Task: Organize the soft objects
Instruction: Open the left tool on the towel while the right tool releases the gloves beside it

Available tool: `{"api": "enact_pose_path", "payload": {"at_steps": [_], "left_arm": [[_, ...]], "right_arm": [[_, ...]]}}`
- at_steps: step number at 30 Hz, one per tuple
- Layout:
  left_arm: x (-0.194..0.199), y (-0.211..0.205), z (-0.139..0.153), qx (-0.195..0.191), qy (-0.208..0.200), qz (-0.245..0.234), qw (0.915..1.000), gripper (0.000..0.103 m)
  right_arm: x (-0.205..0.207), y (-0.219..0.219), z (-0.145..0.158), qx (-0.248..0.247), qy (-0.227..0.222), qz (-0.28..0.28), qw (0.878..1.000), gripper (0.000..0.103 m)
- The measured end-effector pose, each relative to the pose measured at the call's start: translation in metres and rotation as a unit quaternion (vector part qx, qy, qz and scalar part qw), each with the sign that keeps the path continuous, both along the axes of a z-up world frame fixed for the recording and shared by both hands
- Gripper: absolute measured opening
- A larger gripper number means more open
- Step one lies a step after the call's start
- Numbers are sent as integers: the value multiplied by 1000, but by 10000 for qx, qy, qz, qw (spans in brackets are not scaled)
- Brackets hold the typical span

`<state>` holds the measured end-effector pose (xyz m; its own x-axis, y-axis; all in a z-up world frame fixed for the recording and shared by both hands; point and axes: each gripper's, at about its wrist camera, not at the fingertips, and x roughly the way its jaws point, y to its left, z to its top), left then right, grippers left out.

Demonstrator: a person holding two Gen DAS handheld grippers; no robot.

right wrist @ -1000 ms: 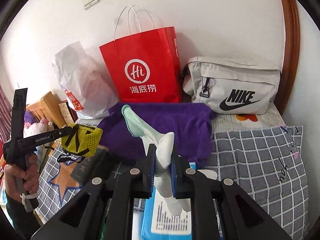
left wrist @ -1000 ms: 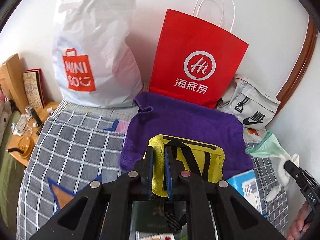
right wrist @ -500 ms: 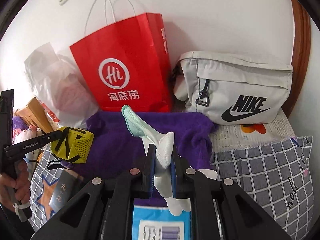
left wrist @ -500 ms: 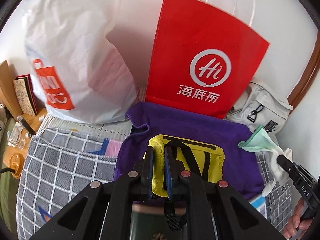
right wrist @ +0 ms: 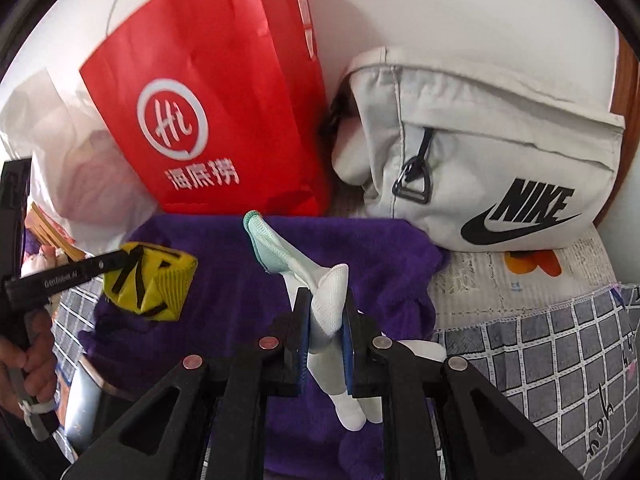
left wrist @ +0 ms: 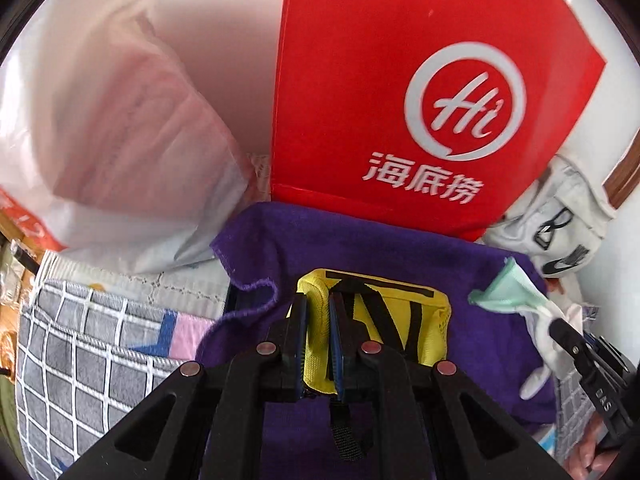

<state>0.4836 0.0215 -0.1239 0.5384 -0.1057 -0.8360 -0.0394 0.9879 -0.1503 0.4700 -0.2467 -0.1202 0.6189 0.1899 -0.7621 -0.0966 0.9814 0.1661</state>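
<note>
Left claw (left wrist: 318, 308) clamps yellow pouch (left wrist: 384, 320); right claw (right wrist: 326, 312) clamps white sock (right wrist: 328, 300).

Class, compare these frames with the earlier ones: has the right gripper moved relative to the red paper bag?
Yes. The right gripper, shut on the white sock, has moved closer to the red paper bag, which now looms larger.
</note>
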Motion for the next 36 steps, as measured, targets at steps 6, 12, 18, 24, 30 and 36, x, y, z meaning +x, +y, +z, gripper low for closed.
{"api": "enact_pose_path", "payload": {"at_steps": [6, 12, 18, 24, 30, 36], "left_arm": [[14, -1, -13, 66, 137, 61, 9999, 11], [23, -7, -20, 95, 250, 67, 9996, 12], [14, -7, -11, 120, 248, 3, 9996, 31], [-16, -8, 10, 283, 165, 25, 9995, 44], [-65, -5, 41, 554, -20, 134, 9984, 63], [-115, 7, 68, 570, -245, 288, 9977, 74]], "right_arm": [[9, -2, -19, -49, 213, -10, 9998, 18], [9, -3, -18, -18, 179, 92, 9998, 25], [2, -1, -6, -102, -3, 251, 9996, 67], [-18, 0, 21, -361, -272, 183, 9988, 77], [-52, 5, 35, -328, -53, 331, 9989, 78], [-95, 12, 42, -216, 134, 331, 9991, 78]]}}
